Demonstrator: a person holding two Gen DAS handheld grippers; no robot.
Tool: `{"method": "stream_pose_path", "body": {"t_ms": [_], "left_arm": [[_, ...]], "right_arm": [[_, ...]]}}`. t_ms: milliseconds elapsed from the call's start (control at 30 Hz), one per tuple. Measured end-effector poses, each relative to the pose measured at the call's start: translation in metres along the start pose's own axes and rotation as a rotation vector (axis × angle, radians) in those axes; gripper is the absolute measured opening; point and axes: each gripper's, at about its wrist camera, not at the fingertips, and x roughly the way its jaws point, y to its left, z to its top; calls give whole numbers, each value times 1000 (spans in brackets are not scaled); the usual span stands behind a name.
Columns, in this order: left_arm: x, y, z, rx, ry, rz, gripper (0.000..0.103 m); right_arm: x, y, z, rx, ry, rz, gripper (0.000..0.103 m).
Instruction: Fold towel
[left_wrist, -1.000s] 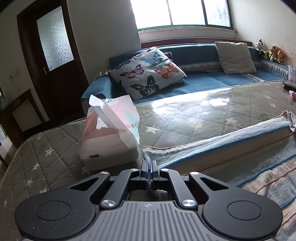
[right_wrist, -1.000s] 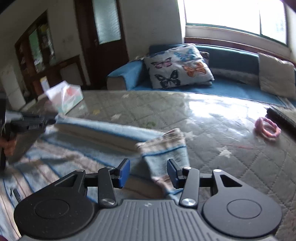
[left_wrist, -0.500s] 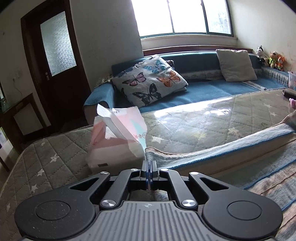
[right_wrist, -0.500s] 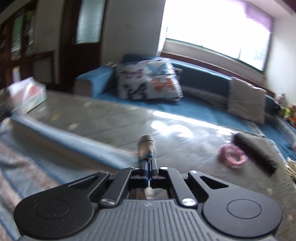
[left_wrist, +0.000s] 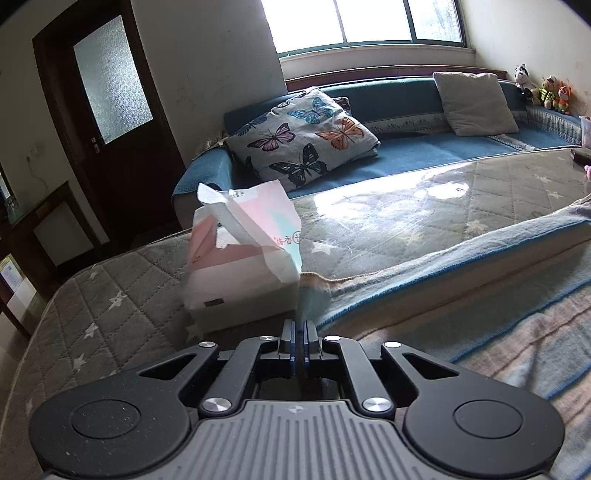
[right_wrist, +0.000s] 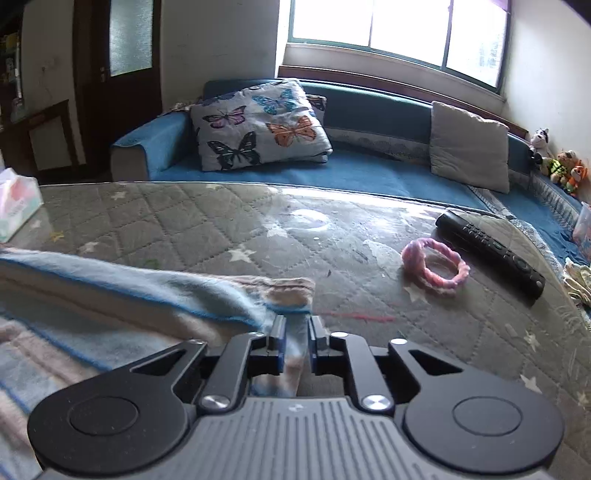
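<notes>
Striped terry in blue, beige and pink: the towel (left_wrist: 461, 295) fills the lower right of the left wrist view, lying on a quilted grey star-print table top (left_wrist: 110, 306). One fold already shows here, with a doubled band running from the frame's centre out to the right edge and a flatter layer below it. The left gripper (left_wrist: 299, 332) sits bottom centre, its jaws pressed nearly together and pinching the towel's corner, which stands up just past the tips. A tissue box (left_wrist: 240, 273) sits just left of that corner, close to it; contact cannot be told.

Right wrist view: the towel (right_wrist: 110, 295) occupies the lower left, its folded band running from the left edge to the centre. The right gripper (right_wrist: 295, 339) is at bottom centre, jaws narrowly apart with the towel's other end corner clamped between them. A pink ring (right_wrist: 436, 266) and a black remote (right_wrist: 491, 251) lie well apart to the right.

Judgement: the towel is part folded, a lengthwise doubling in place, both end corners held. The scene fits either carrying this edge across for a further fold or finishing the present one; which, the views do not settle. Long axis runs left to right between the two grippers, across both views.
</notes>
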Motion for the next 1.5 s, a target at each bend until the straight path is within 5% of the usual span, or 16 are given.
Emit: {"method": "stream_pose_path", "body": {"t_ms": [367, 800, 1033, 1233, 1400, 1500], "left_arm": [[-68, -22, -42, 87, 51, -84, 10], [-136, -44, -100, 199, 19, -70, 18], [-184, -65, -121, 211, -18, -172, 18], [-210, -86, -138, 241, -13, -291, 18], [-216, -90, -146, 235, 7, -364, 16], [-221, -89, -150, 234, 23, -406, 15]], "right_arm": [[-67, 35, -47, -124, 68, 141, 47], [-130, 54, -97, -238, 76, 212, 54], [-180, 81, -116, -325, 46, 342, 54], [-206, 120, -140, -436, 44, 487, 43], [-202, 134, -153, -475, 62, 485, 8], [-208, 132, -155, -469, 61, 493, 5]]}}
